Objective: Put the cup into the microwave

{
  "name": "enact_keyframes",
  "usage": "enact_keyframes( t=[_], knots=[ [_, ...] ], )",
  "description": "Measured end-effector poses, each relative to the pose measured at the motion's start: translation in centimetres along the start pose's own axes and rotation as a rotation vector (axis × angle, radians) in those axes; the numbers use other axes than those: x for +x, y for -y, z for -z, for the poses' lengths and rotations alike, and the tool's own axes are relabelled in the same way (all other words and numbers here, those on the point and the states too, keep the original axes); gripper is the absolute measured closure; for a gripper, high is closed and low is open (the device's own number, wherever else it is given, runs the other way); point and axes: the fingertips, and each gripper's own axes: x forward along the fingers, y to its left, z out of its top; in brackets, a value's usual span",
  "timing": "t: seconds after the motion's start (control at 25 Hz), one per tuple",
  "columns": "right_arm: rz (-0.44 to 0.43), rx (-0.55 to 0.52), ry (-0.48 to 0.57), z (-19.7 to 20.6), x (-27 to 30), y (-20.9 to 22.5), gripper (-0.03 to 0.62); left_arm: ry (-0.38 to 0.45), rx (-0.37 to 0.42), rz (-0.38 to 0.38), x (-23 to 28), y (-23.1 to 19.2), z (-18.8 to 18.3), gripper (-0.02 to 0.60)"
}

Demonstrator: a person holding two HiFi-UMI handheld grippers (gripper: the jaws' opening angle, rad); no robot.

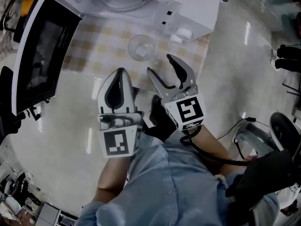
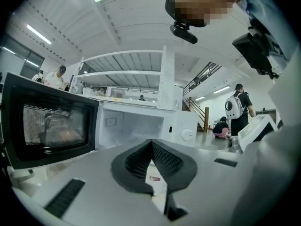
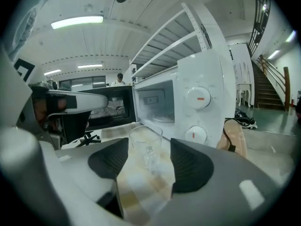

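Where the checked cloth point(image 1: 94, 46) fills mid-frame, a clear glass cup point(image 1: 141, 47) stands upright before the white microwave point(image 1: 197, 8), whose top is cut off above. Right gripper point(image 1: 160, 63): ribbed dark jaws spread wide, cup just beyond, untouched. Left gripper point(image 1: 120, 71): jaws pressed together, empty. Door point(image 1: 44, 51) open, upper left.

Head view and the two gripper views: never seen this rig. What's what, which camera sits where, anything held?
No robot arm: a person holds a two-jaw gripper in each hand. The head view looks steeply down from the person's head; each gripper view rides on its gripper, looking along the jaws. On the checked cloth stands a clear glass cup, before a white microwave with its door open. The left gripper is shut and empty. The right gripper is open, the cup just ahead of its jaws, untouched. Nothing is held.
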Motion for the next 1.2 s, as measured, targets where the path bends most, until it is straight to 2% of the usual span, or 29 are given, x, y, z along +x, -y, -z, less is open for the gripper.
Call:
enact_keyframes(
  t=[0.12, 0.24, 0.32, 0.72, 1.2],
  knots=[
    [-0.037, 0.004, -0.004, 1.8, 1.6, -0.6, 0.279, 0.006, -0.009, -0.007, 0.6, -1.3, 1.2, 0.574],
    [-0.047, 0.01, -0.015, 3.6, 3.0, -0.8, 0.182, 0.006, -0.009, -0.01, 1.3, -2.3, 2.5, 0.575],
    [-0.054, 0.011, -0.03, 4.5, 3.6, -1.0, 0.153, -0.007, -0.016, -0.017, 1.5, -3.0, 3.3, 0.574],
    [-0.042, -0.032, -0.059, 3.7, 5.9, -0.8, 0.128, -0.048, -0.047, -0.012, 2.5, -4.6, 3.9, 0.574],
    [-0.027, -0.062, -0.092, 3.5, 8.1, -0.6, 0.128, -0.077, -0.085, -0.041, 3.0, -7.3, 4.1, 0.575]
  ],
)
